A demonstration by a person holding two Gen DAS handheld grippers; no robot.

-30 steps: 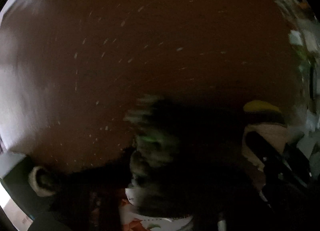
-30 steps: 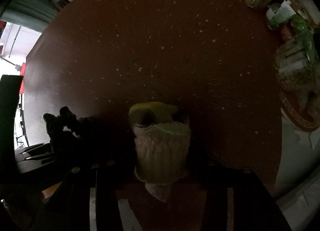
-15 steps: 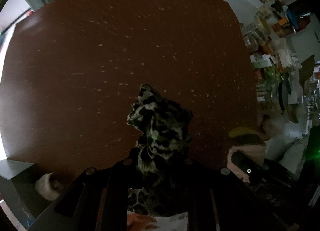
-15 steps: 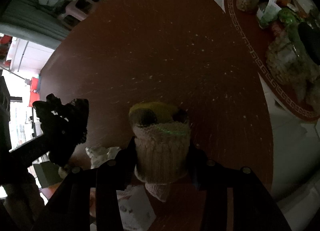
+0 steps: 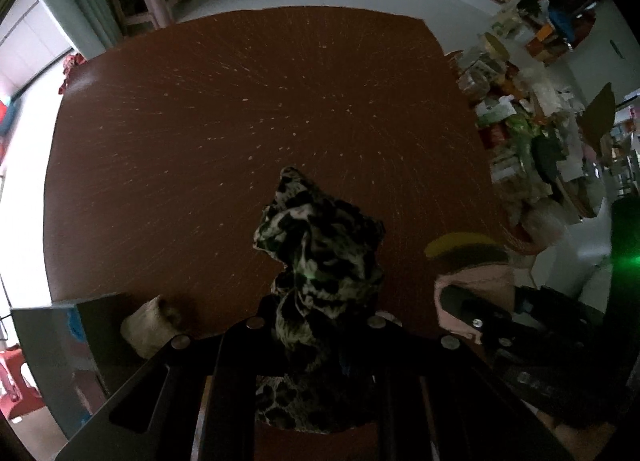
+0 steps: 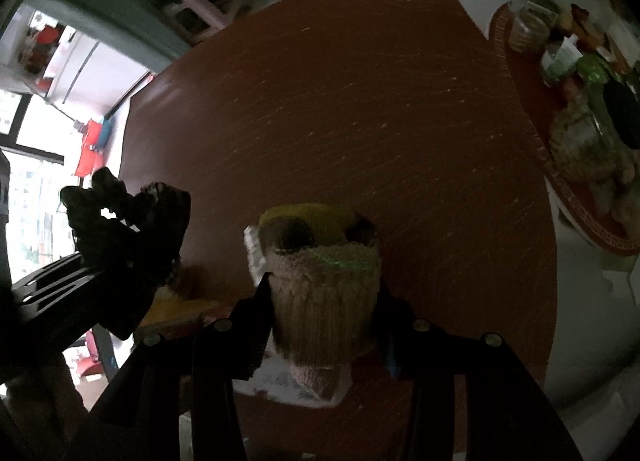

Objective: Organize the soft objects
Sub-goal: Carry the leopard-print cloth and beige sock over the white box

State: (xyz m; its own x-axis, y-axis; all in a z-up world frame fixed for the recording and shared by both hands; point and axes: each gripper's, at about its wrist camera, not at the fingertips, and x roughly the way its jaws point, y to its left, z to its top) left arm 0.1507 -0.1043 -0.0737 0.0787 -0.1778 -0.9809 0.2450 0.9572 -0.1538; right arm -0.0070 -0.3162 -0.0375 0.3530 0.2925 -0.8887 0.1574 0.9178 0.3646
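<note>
A black-and-white spotted cloth (image 5: 320, 257) is bunched up and pinched between the jaws of the left gripper (image 5: 320, 315), held in the air above the brown table (image 5: 224, 109) with its crumpled top standing past the fingertips. In the right wrist view the same cloth (image 6: 128, 229) shows as a dark clump left of the knitted piece. That beige knitted piece (image 6: 324, 293), with a yellow and dark brown top, is clamped between the jaws of the right gripper (image 6: 324, 301), also lifted above the table. A small beige soft object (image 5: 150, 325) lies on the table near its front edge, left of the spotted cloth, beside a grey box (image 5: 60, 345). Jars and packets (image 6: 568, 61) crowd a second table to the right of the brown one.
</note>
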